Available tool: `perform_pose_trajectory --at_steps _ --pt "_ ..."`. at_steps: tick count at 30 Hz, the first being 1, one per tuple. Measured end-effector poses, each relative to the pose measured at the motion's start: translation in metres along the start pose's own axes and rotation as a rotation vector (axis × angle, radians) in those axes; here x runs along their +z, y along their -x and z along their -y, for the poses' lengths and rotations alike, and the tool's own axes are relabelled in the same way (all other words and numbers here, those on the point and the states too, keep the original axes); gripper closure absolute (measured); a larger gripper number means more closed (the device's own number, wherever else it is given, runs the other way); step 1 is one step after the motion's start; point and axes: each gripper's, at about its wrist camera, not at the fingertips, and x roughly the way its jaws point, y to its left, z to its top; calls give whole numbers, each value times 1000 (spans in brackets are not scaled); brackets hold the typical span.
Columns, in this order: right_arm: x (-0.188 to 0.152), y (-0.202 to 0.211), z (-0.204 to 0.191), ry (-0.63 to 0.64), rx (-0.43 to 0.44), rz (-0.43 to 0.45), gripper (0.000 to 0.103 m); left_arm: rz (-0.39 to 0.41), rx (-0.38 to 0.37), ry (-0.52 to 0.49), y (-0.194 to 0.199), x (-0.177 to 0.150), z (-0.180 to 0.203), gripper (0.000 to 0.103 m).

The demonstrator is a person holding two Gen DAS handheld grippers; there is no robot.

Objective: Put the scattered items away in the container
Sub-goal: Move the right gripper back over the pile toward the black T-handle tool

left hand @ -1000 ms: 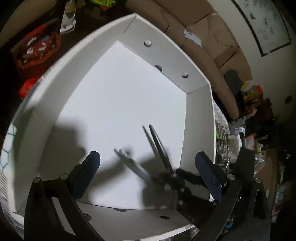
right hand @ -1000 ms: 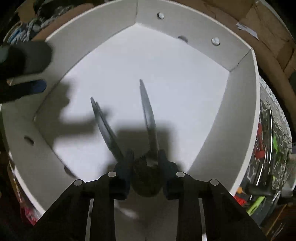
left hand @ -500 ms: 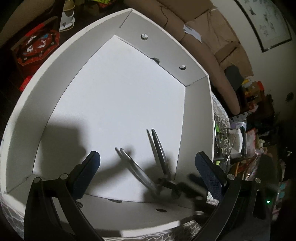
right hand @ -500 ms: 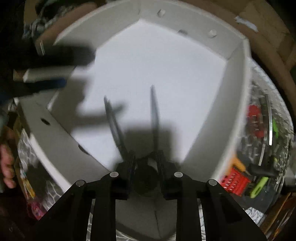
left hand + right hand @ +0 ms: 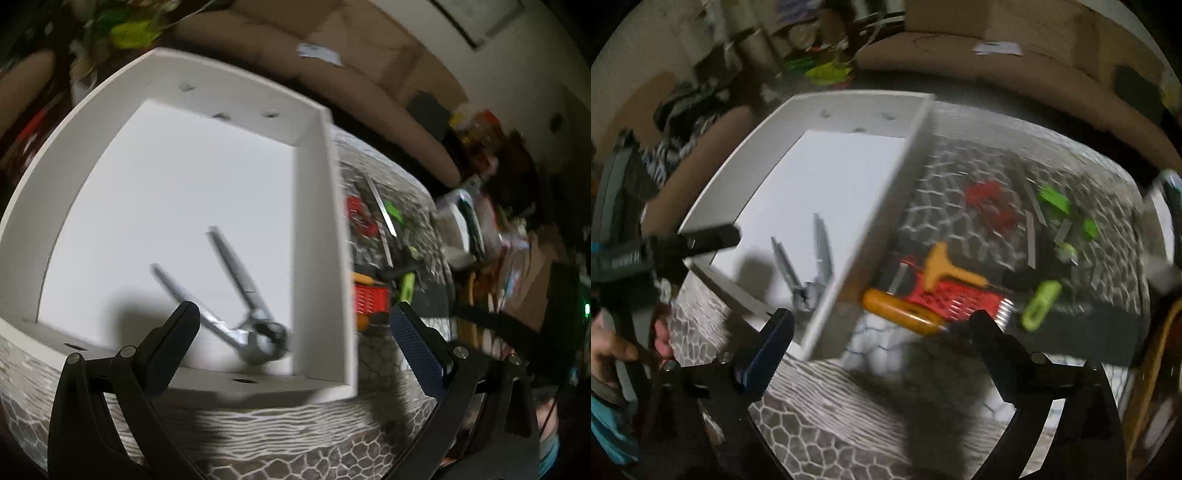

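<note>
Above the white box (image 5: 871,206), the right tool (image 5: 882,332) tilts downward, spread wide after releasing the pincers (image 5: 809,273).

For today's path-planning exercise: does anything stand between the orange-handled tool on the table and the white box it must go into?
Only the white box's near side wall separates it from the orange-handled tool, which lies just outside it; nothing else intervenes.
</note>
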Motion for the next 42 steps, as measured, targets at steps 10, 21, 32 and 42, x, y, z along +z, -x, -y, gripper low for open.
perform_pose_trajectory --at_steps 10,21,32,42 --pt "-40 41 88 -167 -69 83 5 13 -22 -255 -28 -43 113 0" --pt "-67 51 180 -461 27 198 5 67 44 -399 -99 -49 178 1" --pt "-59 25 215 -537 39 284 5 30 53 -421 -201 -17 194 3" --pt "-59 0 231 -563 103 286 5 19 27 -480 -248 -14 205 3"
